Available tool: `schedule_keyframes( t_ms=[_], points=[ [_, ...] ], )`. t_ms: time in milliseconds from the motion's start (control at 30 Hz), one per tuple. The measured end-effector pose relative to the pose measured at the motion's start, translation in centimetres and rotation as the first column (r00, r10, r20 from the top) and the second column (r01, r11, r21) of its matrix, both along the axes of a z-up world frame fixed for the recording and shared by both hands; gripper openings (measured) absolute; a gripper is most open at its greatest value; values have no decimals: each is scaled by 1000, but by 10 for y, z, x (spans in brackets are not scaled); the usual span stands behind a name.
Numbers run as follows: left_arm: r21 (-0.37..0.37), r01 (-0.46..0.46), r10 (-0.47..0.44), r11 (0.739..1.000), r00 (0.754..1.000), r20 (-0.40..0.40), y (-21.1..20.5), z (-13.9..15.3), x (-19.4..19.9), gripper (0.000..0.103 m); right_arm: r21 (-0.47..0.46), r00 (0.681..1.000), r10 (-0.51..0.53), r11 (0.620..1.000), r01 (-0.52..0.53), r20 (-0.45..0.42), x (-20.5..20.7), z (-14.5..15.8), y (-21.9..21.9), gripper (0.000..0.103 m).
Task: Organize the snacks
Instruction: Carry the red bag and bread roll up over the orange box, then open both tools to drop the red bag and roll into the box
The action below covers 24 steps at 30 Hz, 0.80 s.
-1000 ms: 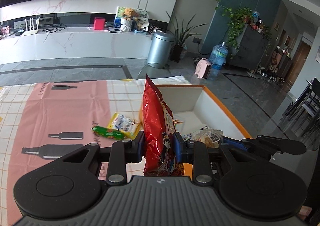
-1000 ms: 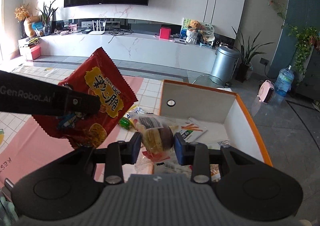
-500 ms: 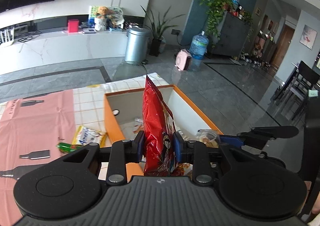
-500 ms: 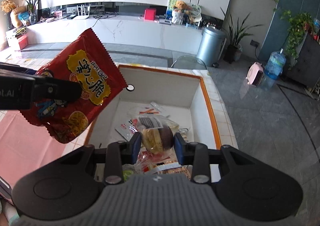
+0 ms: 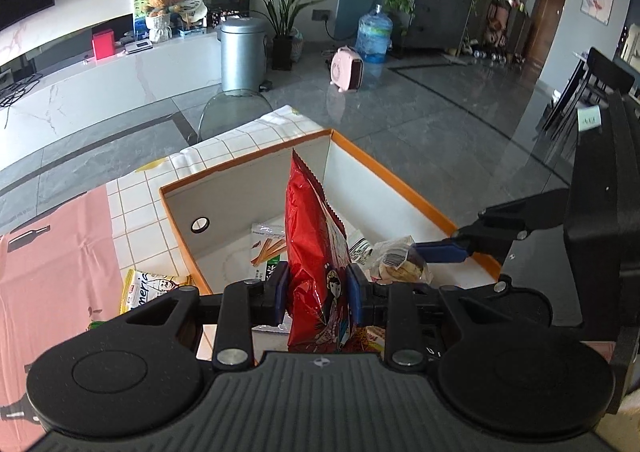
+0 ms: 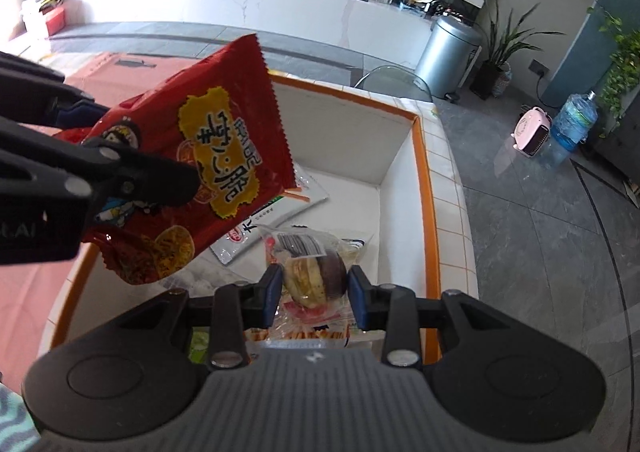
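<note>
My left gripper [image 5: 318, 298] is shut on a red snack bag [image 5: 316, 252] and holds it upright above the orange-rimmed white box [image 5: 404, 187]. The red bag also shows in the right wrist view [image 6: 208, 167], hanging over the box's left side. My right gripper [image 6: 314, 294] is shut on a clear-wrapped bun [image 6: 316, 278] above the box [image 6: 420, 155]; the bun shows in the left wrist view [image 5: 400, 264]. Several snack packets [image 6: 276, 211] lie inside the box.
A yellow snack packet [image 5: 150, 288] and a green one lie on the pink and white checked tablecloth [image 5: 60, 264] left of the box. The table's far edge and right edge run close to the box. A clear chair [image 5: 232, 107] stands beyond.
Both grippers moved right and forward with their snacks, from beside the box to above its inside. The red bag now hangs over the box.
</note>
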State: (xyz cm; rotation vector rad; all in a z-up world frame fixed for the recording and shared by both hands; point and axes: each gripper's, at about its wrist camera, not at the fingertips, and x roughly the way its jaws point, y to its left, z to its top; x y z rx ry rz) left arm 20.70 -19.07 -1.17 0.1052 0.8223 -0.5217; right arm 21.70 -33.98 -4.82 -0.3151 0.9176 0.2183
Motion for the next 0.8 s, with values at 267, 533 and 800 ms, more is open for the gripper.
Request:
schedule_keyframes(
  t_ms=[267,533,800],
  points=[
    [24,30,-29,999,998,-51,-6,-21,16,33,-48,999,36,998,-38,-36,18,-17,-1,33],
    [79,46,-41,996,997,-71,-16,-29,25,33,-81,996,54,995,-60,-71,29,-29,-7,34],
    [132,28,-14,991,994,-106,-20,-40,29,34,-108,993,80,990,-90,-90,36,-39,-1,35]
  ],
)
